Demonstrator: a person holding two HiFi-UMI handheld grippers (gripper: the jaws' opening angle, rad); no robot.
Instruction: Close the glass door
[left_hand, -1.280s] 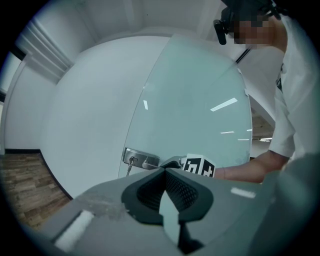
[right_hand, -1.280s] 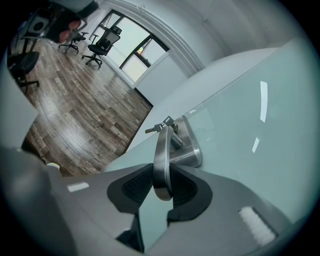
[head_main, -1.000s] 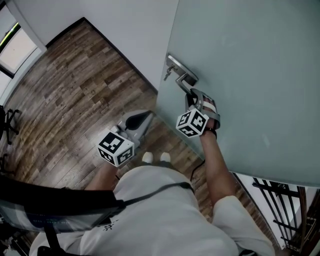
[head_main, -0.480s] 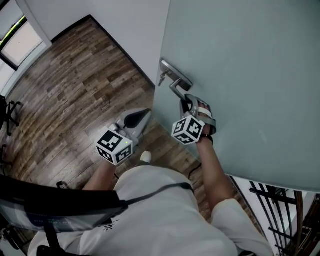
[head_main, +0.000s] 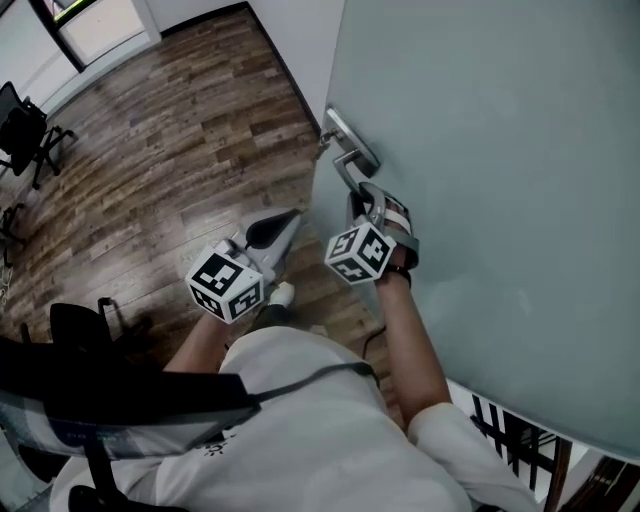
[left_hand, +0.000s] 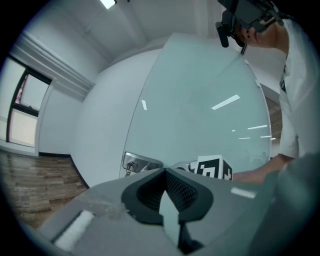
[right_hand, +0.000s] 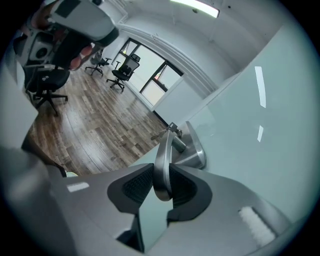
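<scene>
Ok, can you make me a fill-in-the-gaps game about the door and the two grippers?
1. The right gripper is shut on the metal ___ of the door.
2. The left gripper is shut and holds ___.
3. The floor is made of ___ planks.
Missing words: handle, nothing, wooden.

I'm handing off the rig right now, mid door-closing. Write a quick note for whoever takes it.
Right gripper: shut on the door handle of the glass door.
Left gripper: shut, empty, held off the door above the wood floor.
Done: handle gripped.
Left: the door's free edge looks clear of any frame, so swing it closed, then release the handle.
</scene>
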